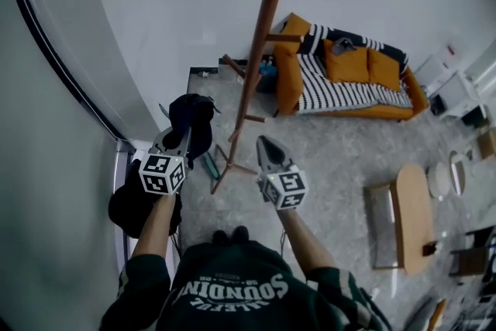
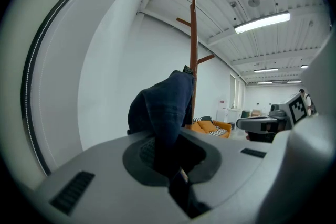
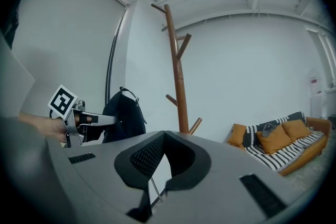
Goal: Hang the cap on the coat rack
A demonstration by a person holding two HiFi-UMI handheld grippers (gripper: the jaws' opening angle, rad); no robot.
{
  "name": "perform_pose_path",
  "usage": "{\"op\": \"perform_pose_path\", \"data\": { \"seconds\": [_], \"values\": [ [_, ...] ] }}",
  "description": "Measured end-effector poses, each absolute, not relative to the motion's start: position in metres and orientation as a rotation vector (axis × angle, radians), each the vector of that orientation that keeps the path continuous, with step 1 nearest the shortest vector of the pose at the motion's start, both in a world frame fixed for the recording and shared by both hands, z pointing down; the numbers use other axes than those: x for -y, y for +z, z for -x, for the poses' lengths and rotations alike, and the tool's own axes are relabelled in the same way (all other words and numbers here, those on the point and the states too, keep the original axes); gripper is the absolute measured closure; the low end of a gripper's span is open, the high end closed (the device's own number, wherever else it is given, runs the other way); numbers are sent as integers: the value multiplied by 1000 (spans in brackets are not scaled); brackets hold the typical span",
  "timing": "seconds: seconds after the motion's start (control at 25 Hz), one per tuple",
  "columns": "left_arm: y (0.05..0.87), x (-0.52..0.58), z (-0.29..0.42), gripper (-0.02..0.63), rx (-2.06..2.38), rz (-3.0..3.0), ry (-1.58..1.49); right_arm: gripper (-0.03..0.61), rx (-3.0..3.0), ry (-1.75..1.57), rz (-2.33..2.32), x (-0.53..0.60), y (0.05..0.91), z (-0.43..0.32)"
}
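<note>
A dark navy cap (image 1: pixel 192 118) hangs from my left gripper (image 1: pixel 180 132), which is shut on its fabric. In the left gripper view the cap (image 2: pixel 165 107) rises between the jaws and covers the lower part of the wooden coat rack (image 2: pixel 193 44) behind it. The rack (image 1: pixel 262 50) stands just right of the cap, its pegs bare. My right gripper (image 1: pixel 266 143) is shut and holds nothing, level with the left one on the other side of the pole. From the right gripper (image 3: pixel 164 136) I see the rack (image 3: pixel 177 76) straight ahead, and the cap (image 3: pixel 123 115) to its left.
An orange sofa (image 1: pixel 349 77) with a striped cover stands beyond the rack. A wooden coffee table (image 1: pixel 411 217) is at the right. A black bag (image 1: pixel 128 205) lies on the floor under my left arm. A curved white wall (image 1: pixel 93 50) closes the left side.
</note>
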State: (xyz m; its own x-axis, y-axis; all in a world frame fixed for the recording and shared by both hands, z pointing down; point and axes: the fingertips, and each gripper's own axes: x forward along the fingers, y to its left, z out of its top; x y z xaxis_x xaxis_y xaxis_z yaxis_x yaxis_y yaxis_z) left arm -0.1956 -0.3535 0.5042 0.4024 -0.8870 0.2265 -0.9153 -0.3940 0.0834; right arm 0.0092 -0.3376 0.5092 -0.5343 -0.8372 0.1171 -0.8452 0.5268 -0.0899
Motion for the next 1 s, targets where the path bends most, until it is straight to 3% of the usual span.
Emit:
{"op": "perform_pose_path", "data": {
  "seconds": [1.0],
  "values": [
    [474,465,202,600,1706,-2377,201,580,2653,184,-1530,364,507,-59]
  ]
}}
